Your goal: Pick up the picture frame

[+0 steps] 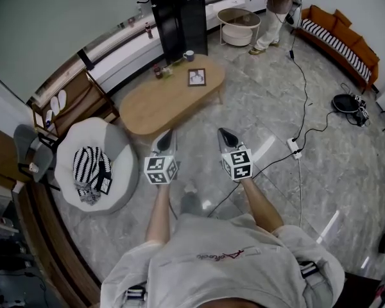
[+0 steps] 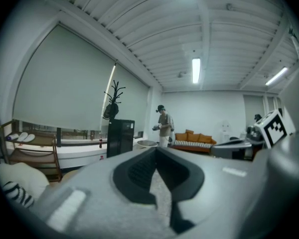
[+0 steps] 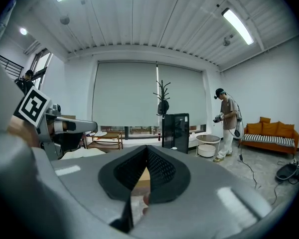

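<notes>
By my reading the pick-up has not begun. The picture frame (image 1: 197, 77) sits untouched on the table (image 1: 155, 111), well ahead of both grippers and roughly in line with the gap between them. The left gripper (image 1: 168, 135) and right gripper (image 1: 224, 134) are each clenched on nothing, side by side near the table's closer edge. Approach, unclench, grasp and lift all remain. The frame is small, rectangular and dark-rimmed around a pale picture. The table is an oval of smooth light wood.
</notes>
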`<state>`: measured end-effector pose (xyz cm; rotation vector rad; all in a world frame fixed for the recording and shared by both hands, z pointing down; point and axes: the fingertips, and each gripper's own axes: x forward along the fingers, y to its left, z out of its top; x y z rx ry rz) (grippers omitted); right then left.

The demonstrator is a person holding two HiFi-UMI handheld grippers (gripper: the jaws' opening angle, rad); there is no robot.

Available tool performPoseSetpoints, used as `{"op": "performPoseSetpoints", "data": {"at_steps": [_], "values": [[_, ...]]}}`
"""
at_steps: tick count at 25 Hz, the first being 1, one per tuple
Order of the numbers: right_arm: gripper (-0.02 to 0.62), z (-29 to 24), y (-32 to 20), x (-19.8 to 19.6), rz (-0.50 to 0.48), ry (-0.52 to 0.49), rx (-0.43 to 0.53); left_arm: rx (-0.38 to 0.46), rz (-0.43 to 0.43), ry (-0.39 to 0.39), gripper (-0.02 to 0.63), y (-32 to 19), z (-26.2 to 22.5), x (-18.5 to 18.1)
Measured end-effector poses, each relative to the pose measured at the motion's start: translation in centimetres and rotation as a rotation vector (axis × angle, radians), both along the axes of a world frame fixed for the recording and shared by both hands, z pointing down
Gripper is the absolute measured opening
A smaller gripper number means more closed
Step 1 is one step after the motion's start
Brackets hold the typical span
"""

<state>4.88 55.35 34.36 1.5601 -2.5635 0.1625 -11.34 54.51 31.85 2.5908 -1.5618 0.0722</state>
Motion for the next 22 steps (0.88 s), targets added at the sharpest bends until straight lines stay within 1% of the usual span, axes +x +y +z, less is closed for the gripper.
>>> {"op": "performPoseSetpoints", "data": {"at_steps": [4,9,14,22], "values": [[0.006,1.1,-2.2,-0.7,0.000,0.004,-0.015,-0.013,0.012,0.006,0.002,-2.7,1.0,-0.2],[0.006,1.7,-6.5,-1.4,0.010,0.019,-0.015,-0.010,0.030,0.017,0.000,-7.8,1.6,-0.3],[0.006,1.6,-11.4,-1.4,0.013,0.038,-0.018,-0.007,0.046,0.034,0.002,-13.2,1.5,0.1],[0.006,0.5,-19.5,-2.1,0.026,0.051,-0.014,0.001,0.066,0.047,0.002,-21.4,0.2,-0.2]]}}
